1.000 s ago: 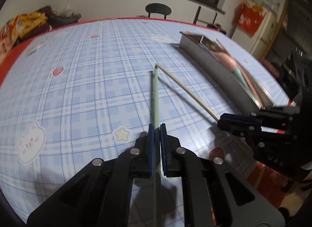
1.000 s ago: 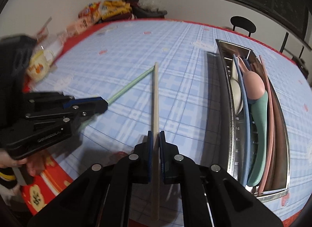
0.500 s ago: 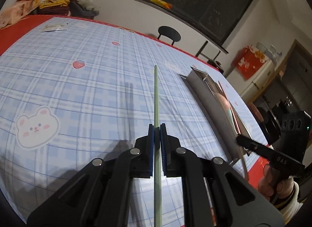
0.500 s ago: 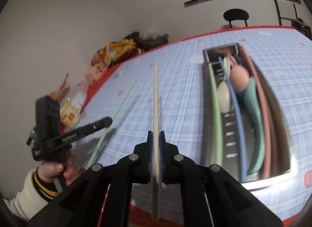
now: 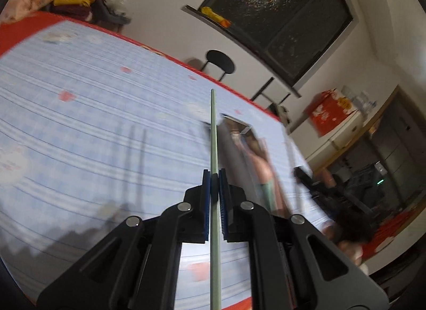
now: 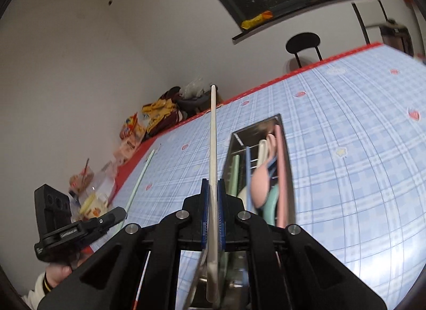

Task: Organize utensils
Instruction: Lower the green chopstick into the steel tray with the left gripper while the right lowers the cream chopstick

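— Through the left wrist camera, what is showing?

— The left gripper [image 5: 214, 176] is pinching a green chopstick [image 5: 213, 134], its blue pads [image 5: 205, 198] pressed tight on the shaft. The stick is running straight ahead, clear of the blue checked tablecloth [image 5: 93, 123], with its tip pointing toward the near end of the metal tray [image 5: 237, 125]. Everything beyond is smeared by blur; pinkish and green utensils are lying in the tray, but I cannot tell which ones. A black chair [image 5: 220, 62] is standing past the table's far edge, under a dark window [image 5: 287, 17].

— And through the right wrist camera?

— The right gripper [image 6: 213, 184] is clamping a cream chopstick [image 6: 213, 137], jaws closed on it, the stick rising over the table just to the left of the metal tray [image 6: 282, 118]. The tray is holding a pink spoon [image 6: 261, 182], a teal spoon [image 6: 273, 198], a blue chopstick [image 6: 248, 166], a pink chopstick [image 6: 279, 166] and a green one along its left wall. At the left, a hand [image 6: 60, 274] is holding the left gripper [image 6: 121, 212], with the green chopstick [image 6: 141, 174] sticking out from it above the cloth. Snack packets [image 6: 157, 113] are lying in the table's far corner.
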The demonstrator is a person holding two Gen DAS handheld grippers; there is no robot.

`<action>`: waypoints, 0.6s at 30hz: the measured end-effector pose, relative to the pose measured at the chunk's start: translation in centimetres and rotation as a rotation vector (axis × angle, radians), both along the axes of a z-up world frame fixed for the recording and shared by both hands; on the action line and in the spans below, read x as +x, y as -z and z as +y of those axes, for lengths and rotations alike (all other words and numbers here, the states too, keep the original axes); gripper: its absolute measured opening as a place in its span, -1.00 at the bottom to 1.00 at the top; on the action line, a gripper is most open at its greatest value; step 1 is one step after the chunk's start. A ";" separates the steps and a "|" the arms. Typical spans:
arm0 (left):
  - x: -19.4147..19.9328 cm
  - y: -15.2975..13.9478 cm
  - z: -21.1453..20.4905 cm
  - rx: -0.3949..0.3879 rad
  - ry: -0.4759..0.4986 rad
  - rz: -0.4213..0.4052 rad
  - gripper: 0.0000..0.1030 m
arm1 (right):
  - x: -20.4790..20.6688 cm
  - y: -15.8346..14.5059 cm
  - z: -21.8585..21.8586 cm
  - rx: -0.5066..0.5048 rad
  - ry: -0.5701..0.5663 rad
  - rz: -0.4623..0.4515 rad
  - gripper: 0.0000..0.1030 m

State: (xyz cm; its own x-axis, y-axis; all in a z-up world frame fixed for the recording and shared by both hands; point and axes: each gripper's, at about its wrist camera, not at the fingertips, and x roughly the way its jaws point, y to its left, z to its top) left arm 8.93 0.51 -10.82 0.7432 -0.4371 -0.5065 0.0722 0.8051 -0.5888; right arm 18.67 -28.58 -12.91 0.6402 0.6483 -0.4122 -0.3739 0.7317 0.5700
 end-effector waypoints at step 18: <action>5.9 3.6 -11.2 -0.156 -0.063 0.096 -0.80 | 0.7 2.0 -2.7 0.037 0.019 0.072 -0.86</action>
